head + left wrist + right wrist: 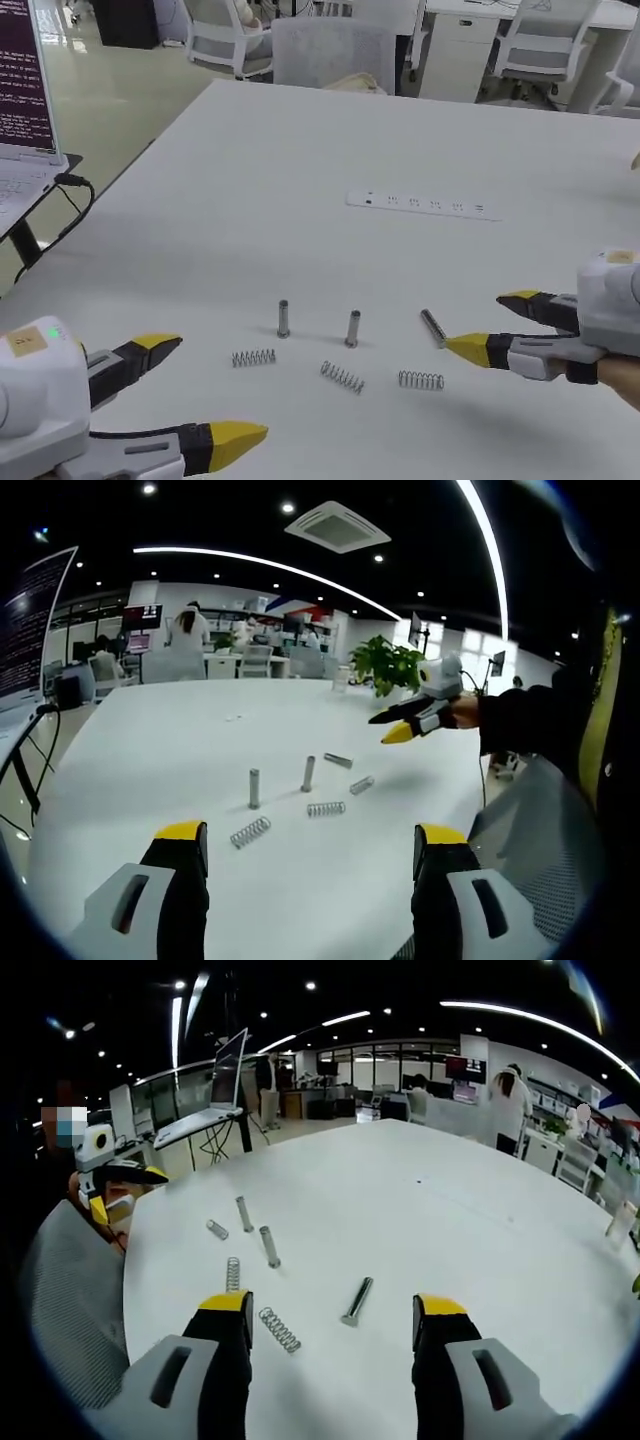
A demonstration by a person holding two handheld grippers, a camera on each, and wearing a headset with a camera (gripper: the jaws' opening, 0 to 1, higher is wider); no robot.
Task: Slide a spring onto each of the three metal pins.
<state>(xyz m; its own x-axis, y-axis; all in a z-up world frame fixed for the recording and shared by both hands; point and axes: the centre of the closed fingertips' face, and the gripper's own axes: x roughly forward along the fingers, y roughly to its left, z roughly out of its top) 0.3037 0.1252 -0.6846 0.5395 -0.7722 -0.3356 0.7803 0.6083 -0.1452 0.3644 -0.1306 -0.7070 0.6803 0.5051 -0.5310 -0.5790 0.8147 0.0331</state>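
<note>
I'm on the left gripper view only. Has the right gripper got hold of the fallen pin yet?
Observer: No. In the right gripper view the lying pin rests on the table ahead of the right gripper, between its open jaws, ungripped.
Operator: Which end faces the gripper?
Observer: The wider, flanged end, as far as I can tell.
Operator: Where's the nearest spring?
Observer: One spring lies just beside that pin, in front of one jaw tip.
</note>
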